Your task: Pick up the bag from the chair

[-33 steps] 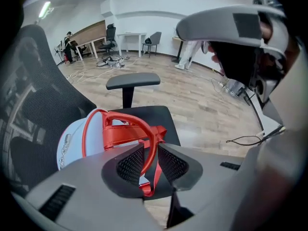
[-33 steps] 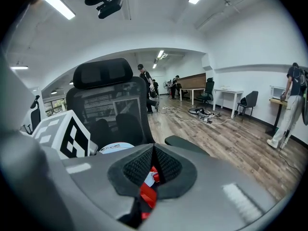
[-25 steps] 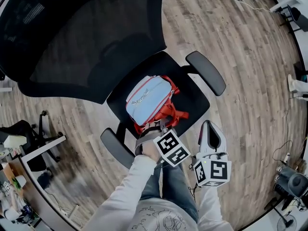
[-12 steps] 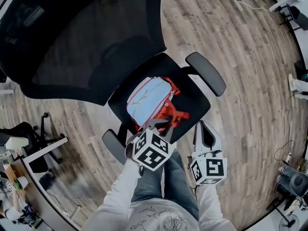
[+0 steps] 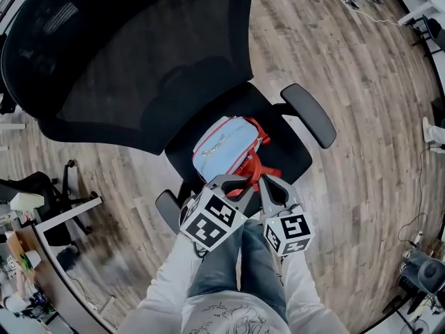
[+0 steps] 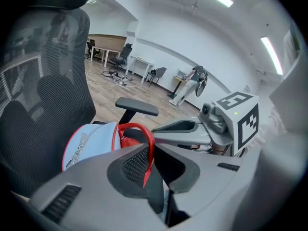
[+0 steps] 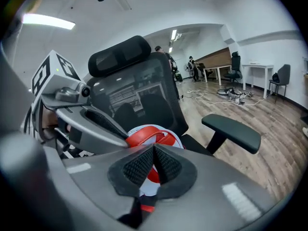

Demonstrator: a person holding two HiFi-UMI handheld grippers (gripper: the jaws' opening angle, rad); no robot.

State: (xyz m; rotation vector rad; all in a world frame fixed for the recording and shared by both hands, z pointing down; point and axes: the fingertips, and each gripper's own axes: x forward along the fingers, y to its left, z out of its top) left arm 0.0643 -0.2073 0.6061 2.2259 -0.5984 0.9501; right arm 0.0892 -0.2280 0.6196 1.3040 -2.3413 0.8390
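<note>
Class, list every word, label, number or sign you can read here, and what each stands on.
No text can be read anywhere.
Too blurred: print on the white label behind the black mesh chair backrest.
No words: square codes on the black-and-white patterned cubes.
No legible letters: silvery emblem on the light blue bag with red trim.

Pale-blue, red-strapped bag lies on the black chair
</note>
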